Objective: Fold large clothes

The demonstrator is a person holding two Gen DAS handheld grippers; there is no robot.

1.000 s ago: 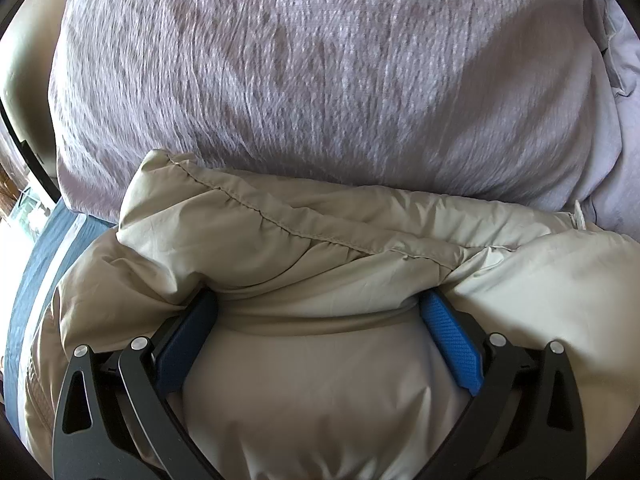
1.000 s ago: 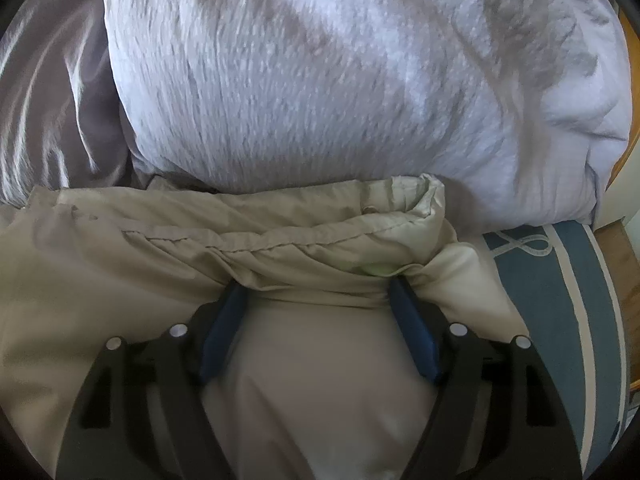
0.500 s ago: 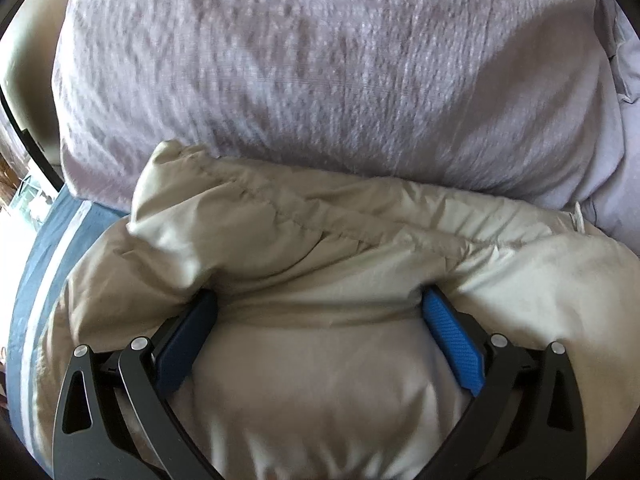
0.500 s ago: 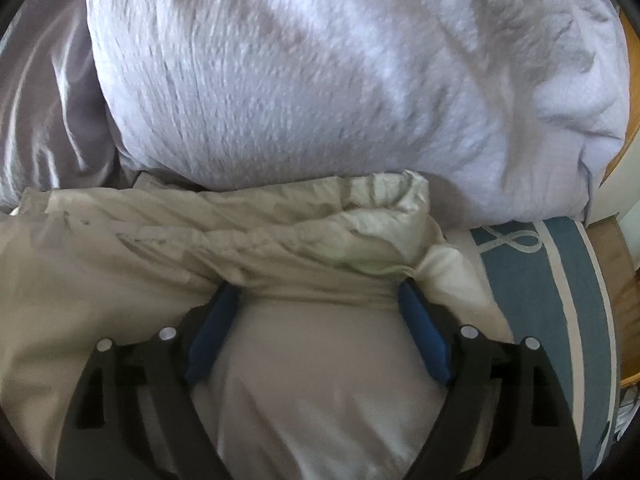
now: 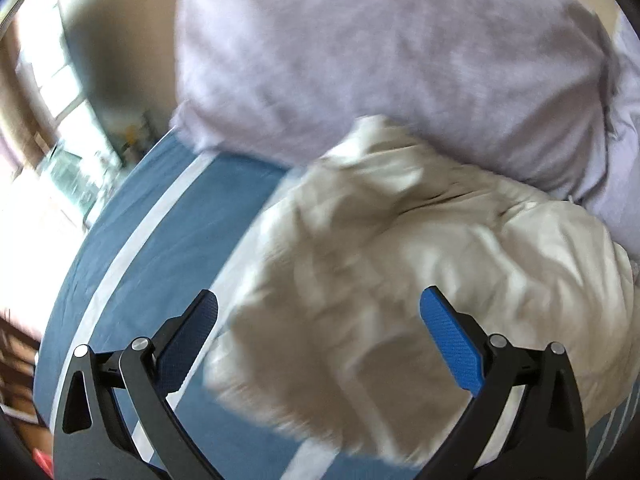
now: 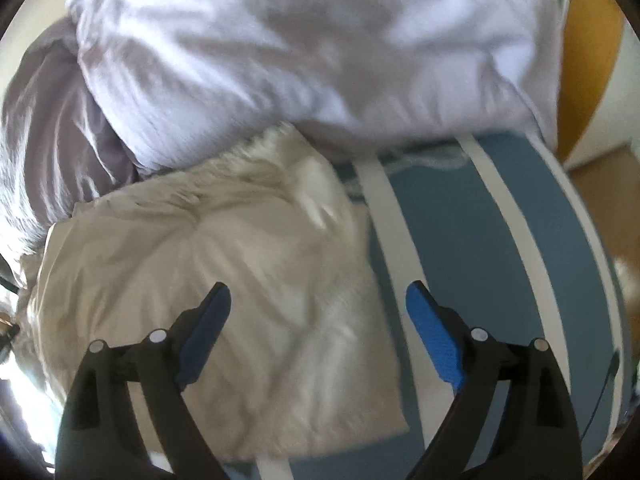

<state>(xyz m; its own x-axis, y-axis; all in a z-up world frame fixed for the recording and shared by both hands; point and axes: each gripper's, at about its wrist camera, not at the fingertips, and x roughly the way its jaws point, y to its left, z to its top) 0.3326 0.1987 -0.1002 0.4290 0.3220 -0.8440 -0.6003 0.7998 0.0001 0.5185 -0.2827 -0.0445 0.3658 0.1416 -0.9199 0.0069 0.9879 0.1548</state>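
The left hand-held gripper (image 5: 318,308) is hovering with its jaws spread wide, nothing clamped between its 2 blue pads (image 5: 450,340). Below it the beige jacket (image 5: 400,264) is lying bundled on the blue striped bed (image 5: 160,216), its far edge touching the lilac pillow (image 5: 380,52). The right hand-held gripper (image 6: 318,304) is hanging above the jacket's right edge, its jaws opening, gripping nothing. Both views are blurred.

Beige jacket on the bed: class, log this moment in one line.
beige jacket: folded, lying on striped bedsheet | left tool: open, empty | right tool: opening, empty
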